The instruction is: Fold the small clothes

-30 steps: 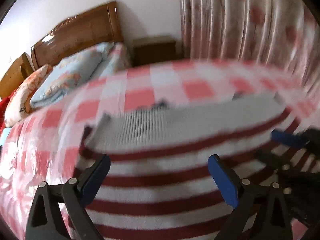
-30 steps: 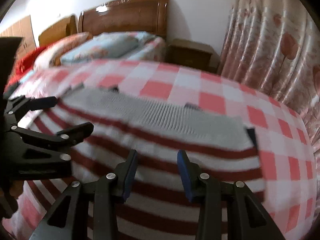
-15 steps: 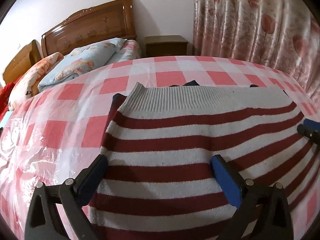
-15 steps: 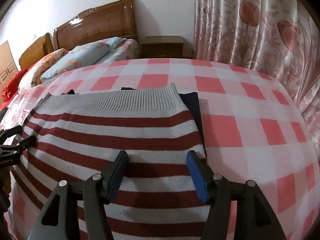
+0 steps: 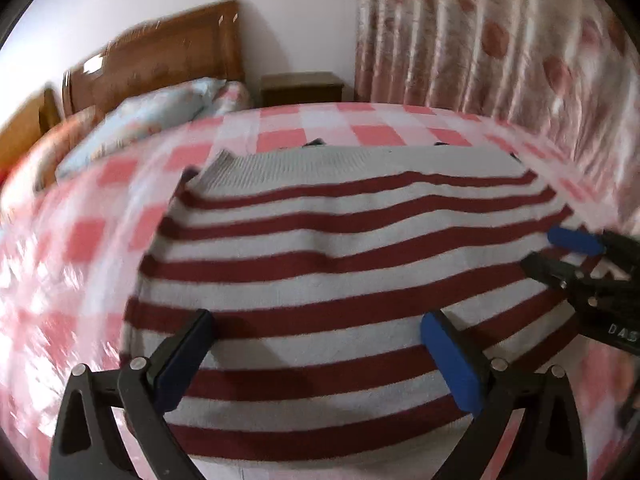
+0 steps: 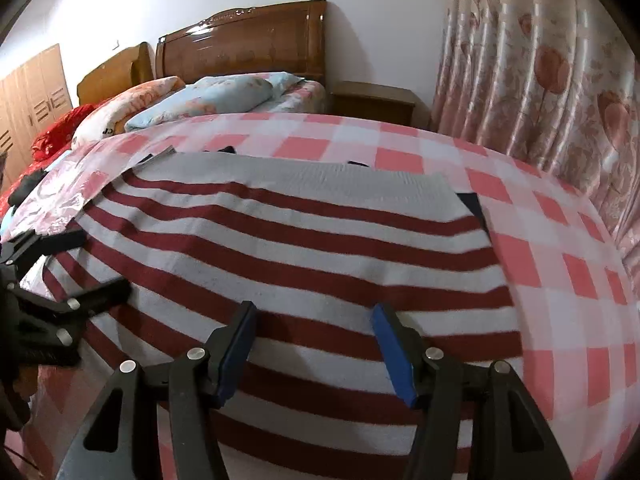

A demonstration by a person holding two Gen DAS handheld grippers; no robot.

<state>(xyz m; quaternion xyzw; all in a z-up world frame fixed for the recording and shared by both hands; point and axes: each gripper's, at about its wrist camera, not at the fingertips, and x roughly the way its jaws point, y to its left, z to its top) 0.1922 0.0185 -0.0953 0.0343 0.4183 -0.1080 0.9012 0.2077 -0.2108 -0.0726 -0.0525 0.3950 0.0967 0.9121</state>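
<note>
Red-and-white striped knit sweater [image 6: 288, 264] lies flat on the pink-checked bedcover [image 6: 560, 264], grey ribbed hem at 12 o'clock. Right claw [image 6: 314, 346] has just been opening: jaws now apart above the stripes, gripping nothing. Left claw [image 5: 316, 364] gapes wider, also empty. Next fold, IMO: take both near corners at 6 o'clock, pinch both layers, lift evenly w/o dragging, and lay edge square to hem.

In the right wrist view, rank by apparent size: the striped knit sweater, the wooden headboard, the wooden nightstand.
1. Red-and-white striped knit sweater, though nearness inflates it.
2. Glossy brown wooden headboard.
3. Brown wooden nightstand.
</note>
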